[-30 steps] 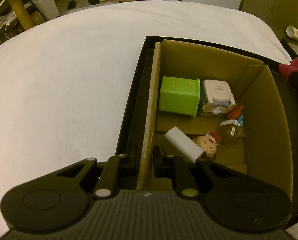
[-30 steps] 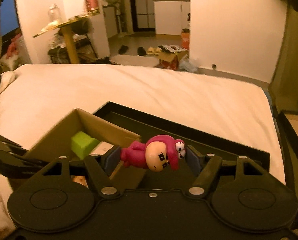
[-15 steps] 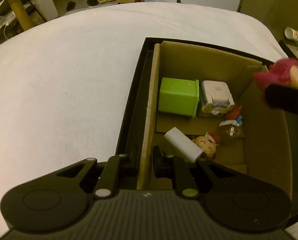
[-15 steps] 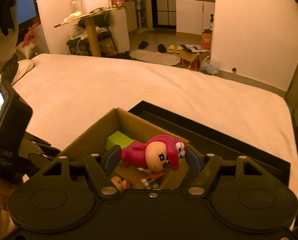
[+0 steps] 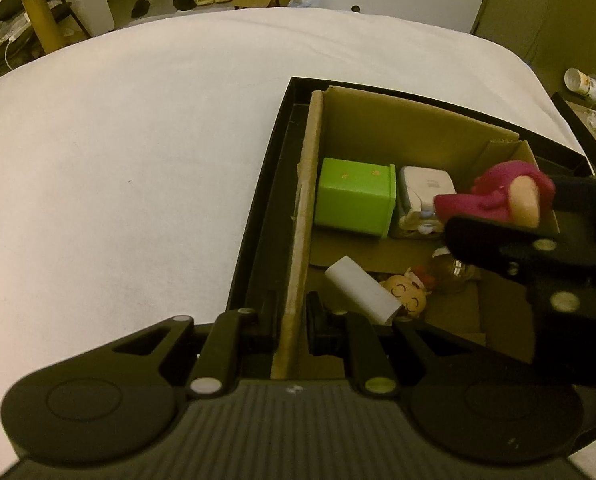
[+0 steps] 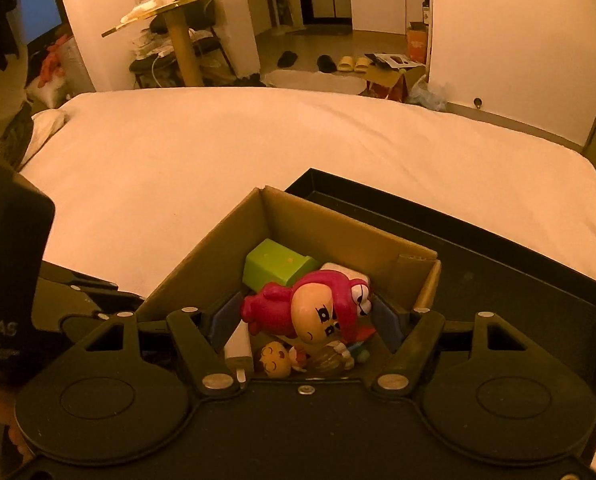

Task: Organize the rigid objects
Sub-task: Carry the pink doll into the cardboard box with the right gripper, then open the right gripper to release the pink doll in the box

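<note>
1. The right gripper (image 6: 305,320) has its jaws clamped on a pink figurine (image 6: 313,308), held over the cardboard box (image 6: 337,224) at frame centre.
2. The left gripper (image 5: 292,320) has its jaws clamped on the box's left wall, low in the frame.
3. Inside the box lie a green cube (image 5: 353,202) and a white block (image 5: 361,290).

Left wrist cam sits low at the cardboard box (image 5: 397,128) wall, looking along it over the bed (image 5: 138,160). Right wrist cam looks down into the same box (image 6: 298,220), probably from its opposite side.
</note>
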`<state>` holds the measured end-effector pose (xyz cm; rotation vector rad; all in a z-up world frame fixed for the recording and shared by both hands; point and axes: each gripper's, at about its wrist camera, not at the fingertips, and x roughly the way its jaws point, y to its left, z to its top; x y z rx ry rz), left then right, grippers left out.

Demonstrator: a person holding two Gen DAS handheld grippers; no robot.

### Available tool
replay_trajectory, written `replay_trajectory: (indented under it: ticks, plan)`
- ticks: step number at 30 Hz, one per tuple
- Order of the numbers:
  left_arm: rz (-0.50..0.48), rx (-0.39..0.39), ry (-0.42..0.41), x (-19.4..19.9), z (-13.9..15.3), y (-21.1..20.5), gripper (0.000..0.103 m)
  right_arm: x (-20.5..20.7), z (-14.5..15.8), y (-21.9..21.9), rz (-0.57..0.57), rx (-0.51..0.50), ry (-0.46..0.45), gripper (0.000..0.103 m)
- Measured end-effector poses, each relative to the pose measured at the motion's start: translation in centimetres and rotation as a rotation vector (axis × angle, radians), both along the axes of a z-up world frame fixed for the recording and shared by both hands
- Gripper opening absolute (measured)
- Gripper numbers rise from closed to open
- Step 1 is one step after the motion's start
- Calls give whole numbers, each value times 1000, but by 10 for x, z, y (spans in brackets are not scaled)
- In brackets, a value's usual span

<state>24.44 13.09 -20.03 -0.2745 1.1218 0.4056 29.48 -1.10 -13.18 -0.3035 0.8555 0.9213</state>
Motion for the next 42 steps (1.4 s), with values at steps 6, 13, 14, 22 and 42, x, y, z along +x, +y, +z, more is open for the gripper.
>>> replay_trajectory:
  ticks: [6, 13, 14, 22, 42]
  plan:
    - [-1, -7, -11, -3, 0, 3, 12, 4, -8, 4, -16, -17, 50, 69]
    - [-4, -12, -17, -4, -2, 6, 12, 6, -14, 5, -22, -23, 92, 70]
    - [-3, -12, -17, -4, -2, 6, 12, 6, -14, 6, -23, -23, 95, 70]
    - [1, -15, -18, -5, -1, 6, 12, 8, -11, 1, -38, -18, 104, 72]
    - [-20, -5, -73, -26, 28, 7, 13, -2, 19, -26, -100, 52, 79, 85]
